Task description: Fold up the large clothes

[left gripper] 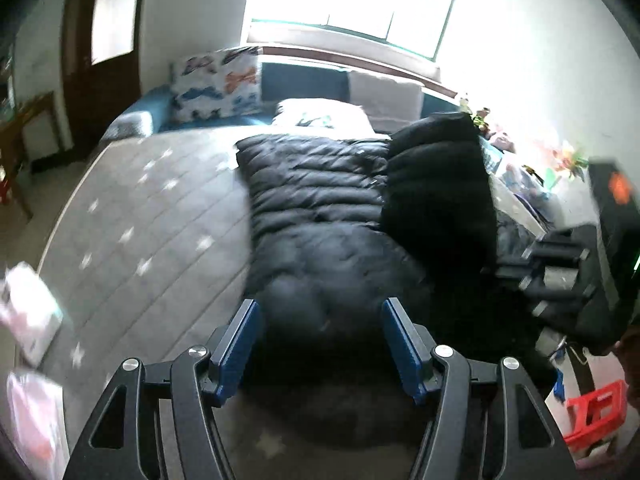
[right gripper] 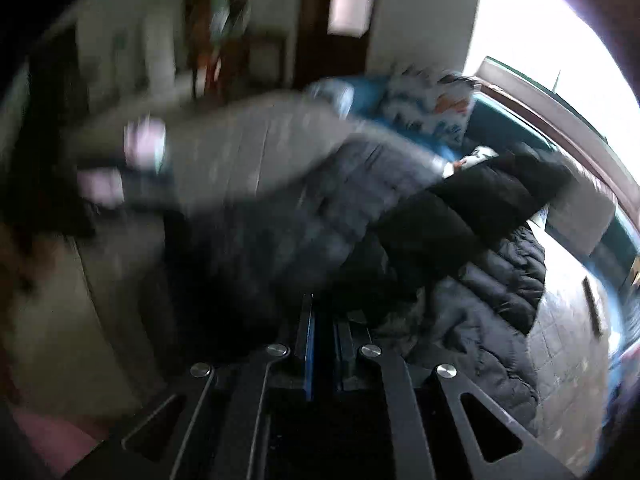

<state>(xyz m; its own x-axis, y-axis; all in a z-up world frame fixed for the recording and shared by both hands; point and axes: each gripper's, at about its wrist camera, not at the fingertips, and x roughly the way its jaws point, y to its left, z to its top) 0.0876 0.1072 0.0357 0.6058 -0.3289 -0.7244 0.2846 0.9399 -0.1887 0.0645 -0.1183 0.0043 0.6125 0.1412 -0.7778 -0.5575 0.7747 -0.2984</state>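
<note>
A large black quilted puffer coat (left gripper: 320, 208) lies spread on the grey star-patterned bed (left gripper: 152, 216). Its right side (left gripper: 440, 184) is lifted and folding over toward the middle. My left gripper (left gripper: 320, 312) is open and empty, hovering over the coat's near end. My right gripper (right gripper: 324, 312) has its blue pads pressed together on dark coat fabric (right gripper: 400, 240), lifting it; this view is blurred. The right gripper's body also shows at the right edge of the left wrist view (left gripper: 560, 272).
Patterned pillow (left gripper: 218, 82) and white pillow (left gripper: 320, 114) sit at the bed's head under a bright window. Pink-white items (left gripper: 28, 312) lie at the bed's left edge. A red plastic stool (left gripper: 596, 412) stands on the floor at the right. Dark door (left gripper: 108, 48) at the back left.
</note>
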